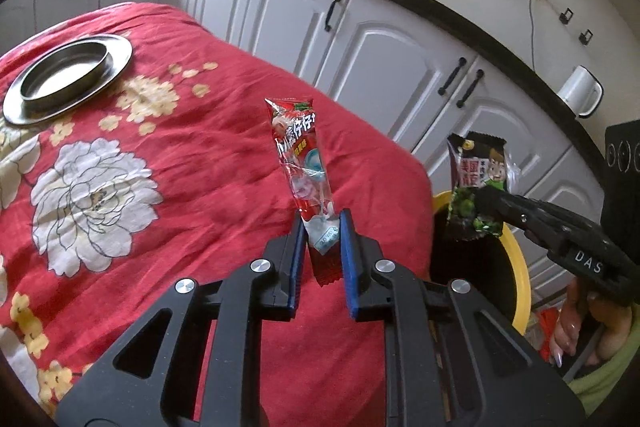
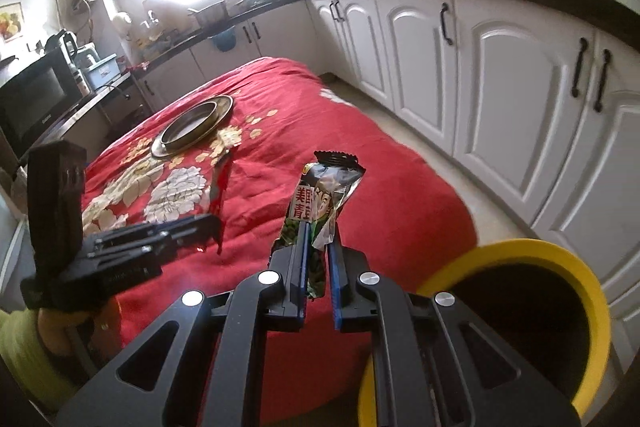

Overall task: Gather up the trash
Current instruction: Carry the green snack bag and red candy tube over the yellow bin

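My left gripper is shut on the lower end of a red snack wrapper, which stands upright above the red flowered tablecloth. My right gripper is shut on a dark green-and-black snack wrapper, held up off the table. In the left wrist view that green wrapper hangs over the yellow-rimmed bin, pinched by the right gripper. The right wrist view shows the bin at lower right, and the left gripper with the red wrapper edge-on at left.
A steel bowl on a steel plate sits at the table's far side. White cabinets under a black counter run along the right. A hand holds the right gripper beside the bin. A microwave stands at far left.
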`<state>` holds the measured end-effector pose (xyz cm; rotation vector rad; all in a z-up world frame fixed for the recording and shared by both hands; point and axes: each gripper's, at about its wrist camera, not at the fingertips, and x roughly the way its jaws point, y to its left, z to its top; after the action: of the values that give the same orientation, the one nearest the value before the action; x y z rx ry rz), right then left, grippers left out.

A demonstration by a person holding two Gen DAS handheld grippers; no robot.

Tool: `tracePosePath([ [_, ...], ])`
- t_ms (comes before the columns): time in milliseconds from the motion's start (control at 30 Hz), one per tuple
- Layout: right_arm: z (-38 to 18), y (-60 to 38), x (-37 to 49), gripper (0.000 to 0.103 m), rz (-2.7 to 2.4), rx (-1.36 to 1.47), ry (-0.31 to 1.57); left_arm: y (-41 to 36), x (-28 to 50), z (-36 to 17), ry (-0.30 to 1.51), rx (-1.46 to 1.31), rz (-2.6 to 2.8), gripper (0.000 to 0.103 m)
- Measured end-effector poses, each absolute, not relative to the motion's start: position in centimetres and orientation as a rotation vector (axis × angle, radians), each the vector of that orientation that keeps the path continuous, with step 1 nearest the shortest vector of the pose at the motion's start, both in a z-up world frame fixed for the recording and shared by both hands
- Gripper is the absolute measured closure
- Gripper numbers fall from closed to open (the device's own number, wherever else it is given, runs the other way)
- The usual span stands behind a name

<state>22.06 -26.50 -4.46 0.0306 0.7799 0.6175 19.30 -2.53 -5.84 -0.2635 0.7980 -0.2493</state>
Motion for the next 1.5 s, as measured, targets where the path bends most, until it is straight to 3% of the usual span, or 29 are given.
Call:
tracePosePath([
  [700,-2.0,-34.3,17.8,0.094,0.479,0.075,0.675,-8.6,17.6,-2.4,0.734,-0.169,-0.379,0.092],
  [1500,-3.2,-41.0,14.8,0.094,0.339,0.149,0.672,-15.9,16.1,-2.7,0.741,-0.034,-0.522,0.092],
])
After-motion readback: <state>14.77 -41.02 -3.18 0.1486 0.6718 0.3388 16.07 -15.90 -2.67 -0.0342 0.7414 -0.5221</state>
